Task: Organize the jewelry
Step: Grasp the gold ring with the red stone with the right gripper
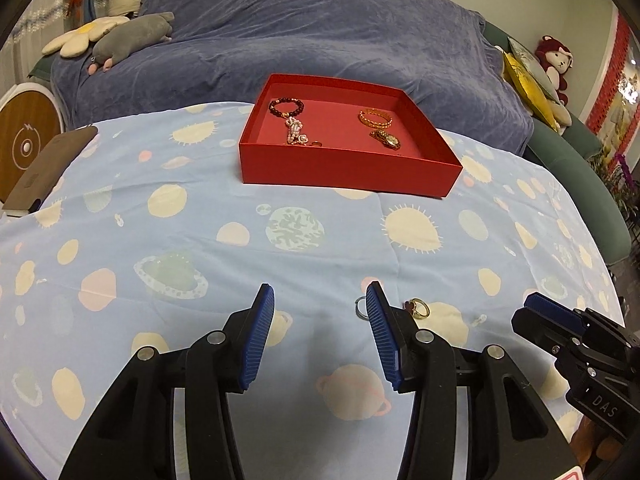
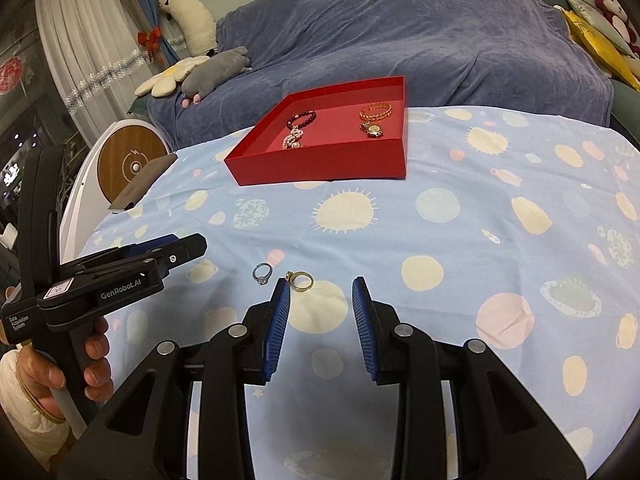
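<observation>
A red tray point(image 1: 348, 170) point(image 2: 320, 164) stands at the far side of the table and holds a dark bead bracelet point(image 1: 286, 107), a pearl piece point(image 1: 294, 130), a gold bangle point(image 1: 375, 119) and a gold watch point(image 1: 386, 139). A silver ring point(image 2: 263, 273) point(image 1: 360, 307) and a gold ring point(image 2: 301, 280) point(image 1: 418, 307) lie on the cloth near me. My left gripper point(image 1: 320, 300) is open and empty, its right finger beside the silver ring. My right gripper point(image 2: 320, 290) is open and empty, its left finger next to the gold ring.
The table has a light blue planet-print cloth point(image 1: 200, 240). A brown phone-like slab point(image 1: 48, 168) lies at its left edge. A sofa under a blue cover point(image 1: 300, 32) with soft toys stands behind. A round white-and-wood device point(image 2: 128, 164) sits left.
</observation>
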`<state>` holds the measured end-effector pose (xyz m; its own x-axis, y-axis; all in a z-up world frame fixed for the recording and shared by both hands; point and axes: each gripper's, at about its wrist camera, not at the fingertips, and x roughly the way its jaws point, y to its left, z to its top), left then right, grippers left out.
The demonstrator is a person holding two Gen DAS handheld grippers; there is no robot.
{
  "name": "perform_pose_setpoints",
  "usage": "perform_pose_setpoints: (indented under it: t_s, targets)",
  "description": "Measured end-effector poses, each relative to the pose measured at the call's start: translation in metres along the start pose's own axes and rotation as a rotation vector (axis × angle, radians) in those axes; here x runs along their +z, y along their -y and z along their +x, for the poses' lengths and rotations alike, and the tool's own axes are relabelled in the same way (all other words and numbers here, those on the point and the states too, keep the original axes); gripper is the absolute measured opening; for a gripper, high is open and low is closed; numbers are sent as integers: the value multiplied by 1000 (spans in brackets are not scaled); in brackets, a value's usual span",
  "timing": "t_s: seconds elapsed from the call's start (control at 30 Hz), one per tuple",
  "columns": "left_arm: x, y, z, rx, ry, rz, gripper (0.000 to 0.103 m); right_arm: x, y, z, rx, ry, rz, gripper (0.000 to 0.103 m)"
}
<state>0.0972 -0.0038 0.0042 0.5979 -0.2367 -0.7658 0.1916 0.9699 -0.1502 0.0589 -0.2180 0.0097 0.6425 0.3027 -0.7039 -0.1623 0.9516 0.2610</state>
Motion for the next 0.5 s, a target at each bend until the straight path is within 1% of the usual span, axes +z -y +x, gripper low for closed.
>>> perform_pose_setpoints:
  t_s: [0.4, 0.5]
  targets:
    - [-2, 3, 1, 6, -6, 6, 48, -6, 0, 0, -7, -11, -11, 31]
    - [-3, 3, 1, 12, -4, 0, 51, -7, -1, 0, -9, -11, -16, 31]
